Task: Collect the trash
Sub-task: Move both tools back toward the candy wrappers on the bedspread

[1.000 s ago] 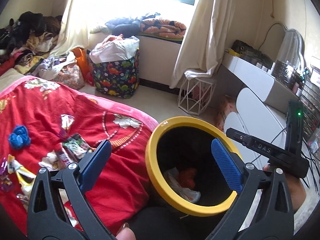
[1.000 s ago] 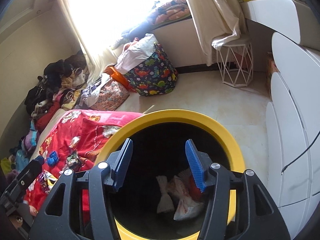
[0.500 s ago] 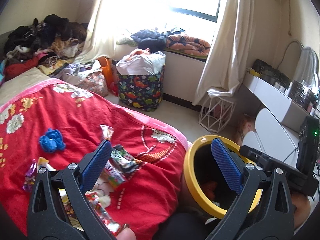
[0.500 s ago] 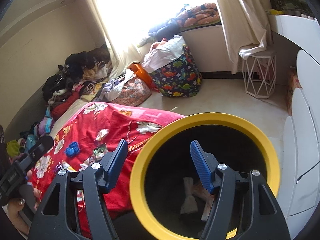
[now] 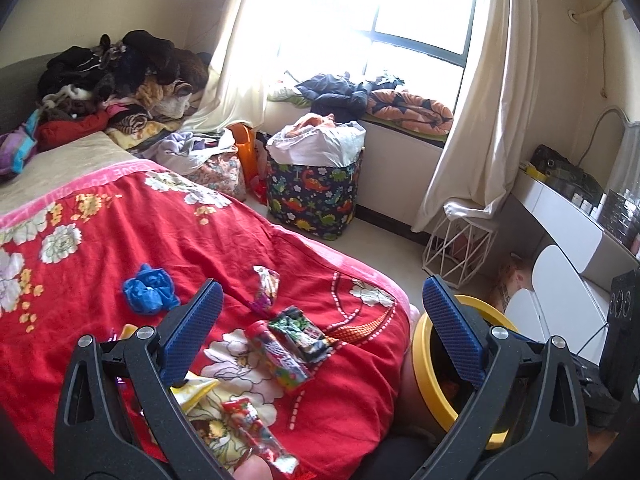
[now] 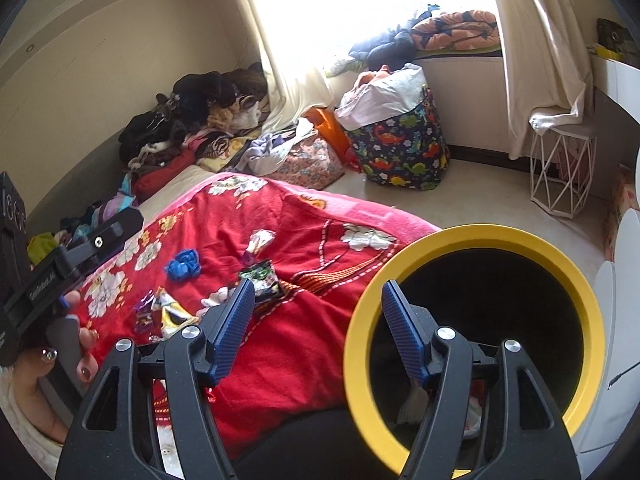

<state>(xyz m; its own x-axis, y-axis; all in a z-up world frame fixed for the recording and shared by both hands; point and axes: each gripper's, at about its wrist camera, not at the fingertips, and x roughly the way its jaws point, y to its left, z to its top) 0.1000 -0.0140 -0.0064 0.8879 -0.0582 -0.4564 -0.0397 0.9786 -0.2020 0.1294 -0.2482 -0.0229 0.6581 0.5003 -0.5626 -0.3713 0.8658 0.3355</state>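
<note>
Left tool (image 5: 318, 324) spread wide, nothing between the blue ribbed pads, hovering over red bed blanket (image 5: 100, 240). Right tool (image 6: 318, 330) also spread, jaws apart and empty, one pad over the blanket, the other over the bin mouth. Left hand (image 6: 60, 356) gripping its black handle, seen at the edge of the right wrist view.

Trash scattered on the blanket: crumpled blue wad (image 5: 150, 294), clear twisted candy wrapper (image 5: 266, 288), dark green printed packet (image 5: 302, 332), red glossy snack wrapper (image 5: 280, 360), red-white wrapper (image 5: 256, 432) near the bottom edge, yellow-white foil (image 6: 172, 312) partly behind the tool arm. Print on the wrappers too small to read.

Bin (image 6: 472, 240) beside the bed: round, thick yellow rim, black inside. Interior dark; only pale crumpled bits low down, partly hidden by the tool's arms. In the left wrist view bin mostly cut off behind the right pad.

Blanket soft, floral embroidery, pink border. Dinosaur-print fabric hamper (image 5: 312, 196) on the floor, white wire stool (image 5: 456, 252) under the curtain.
</note>
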